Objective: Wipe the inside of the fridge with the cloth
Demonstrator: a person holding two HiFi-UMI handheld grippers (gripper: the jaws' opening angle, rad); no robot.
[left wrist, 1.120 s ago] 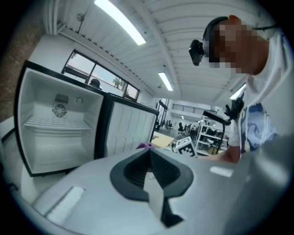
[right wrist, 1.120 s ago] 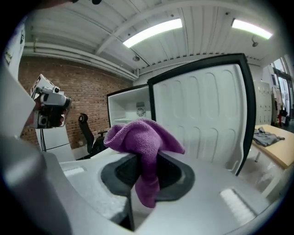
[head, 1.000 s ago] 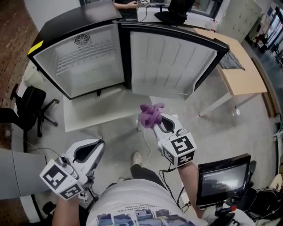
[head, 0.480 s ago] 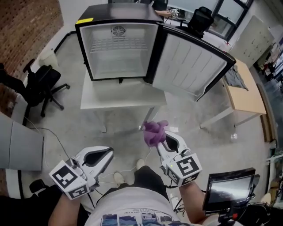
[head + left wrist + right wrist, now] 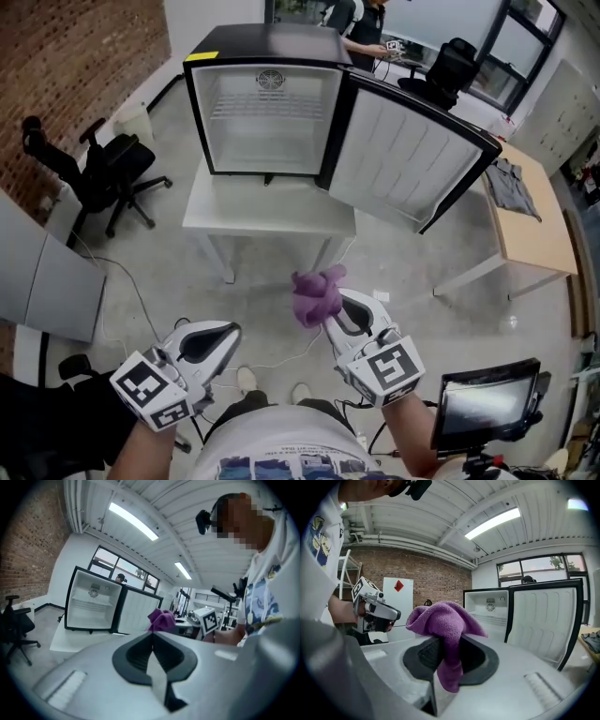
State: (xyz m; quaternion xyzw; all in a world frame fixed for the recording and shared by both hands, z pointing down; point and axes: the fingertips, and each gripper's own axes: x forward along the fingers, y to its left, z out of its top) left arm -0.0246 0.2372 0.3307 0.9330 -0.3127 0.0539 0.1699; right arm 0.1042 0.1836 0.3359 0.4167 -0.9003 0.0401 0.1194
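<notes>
A small black fridge (image 5: pixel 265 103) stands on a white table (image 5: pixel 272 214), its door (image 5: pixel 405 159) swung open to the right and its white inside bare. My right gripper (image 5: pixel 330 316) is shut on a purple cloth (image 5: pixel 315 292), held low in front of the person, well short of the table. In the right gripper view the cloth (image 5: pixel 445 630) bunches above the closed jaws, with the fridge (image 5: pixel 487 611) beyond. My left gripper (image 5: pixel 223 336) is shut with nothing in it, level with the right one. From the left gripper view the fridge (image 5: pixel 91 606) shows far ahead.
A black office chair (image 5: pixel 112 173) stands left of the table by a brick wall. A wooden desk (image 5: pixel 539 225) is at the right. A monitor (image 5: pixel 483 403) sits at the lower right. A person stands behind the fridge. Cables run over the concrete floor.
The view has pulled back from the fridge, which now sits smaller and higher in the frame. Both grippers keep their hold and their place in front of the person.
</notes>
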